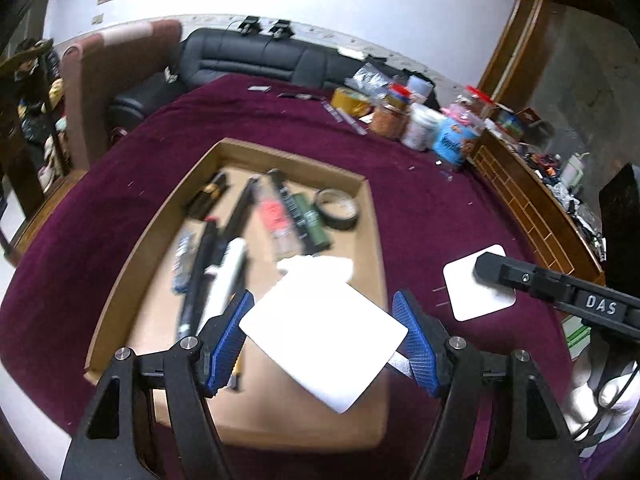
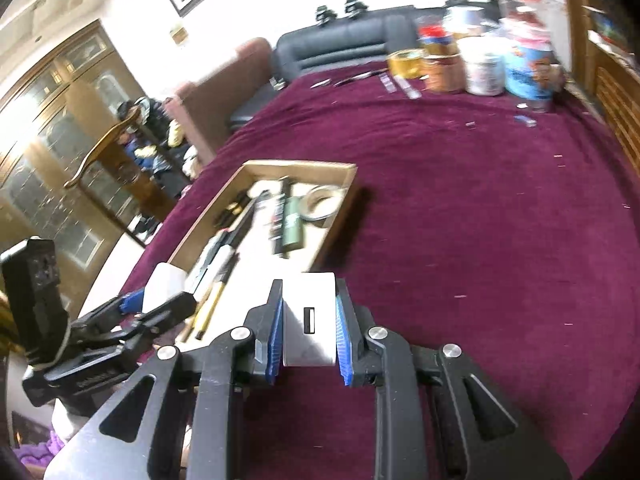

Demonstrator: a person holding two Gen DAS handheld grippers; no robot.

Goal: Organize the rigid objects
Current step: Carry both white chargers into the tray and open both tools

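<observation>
My left gripper (image 1: 322, 308) is shut on a white rectangular block (image 1: 320, 344), held above the near end of a shallow cardboard tray (image 1: 288, 156). Pens, a white marker (image 1: 228, 264), a green tube (image 1: 310, 220) and a black tape roll (image 1: 338, 208) lie blurred in the tray. My right gripper (image 2: 308, 292) is shut on a white power adapter (image 2: 310, 316) with a slot in its face, over the maroon cloth just right of the tray (image 2: 300, 166). The left wrist view shows that adapter (image 1: 478, 292) with two prongs. In the right wrist view the left gripper (image 2: 160, 300) is at the left.
Jars, tubs and a yellow tape roll (image 1: 350, 100) crowd the table's far right corner (image 2: 484, 64). A wooden rail (image 1: 520, 192) borders the right side. A black sofa (image 1: 260, 56) and a brown chair stand behind. A white-gloved hand (image 1: 592, 392) holds the right gripper.
</observation>
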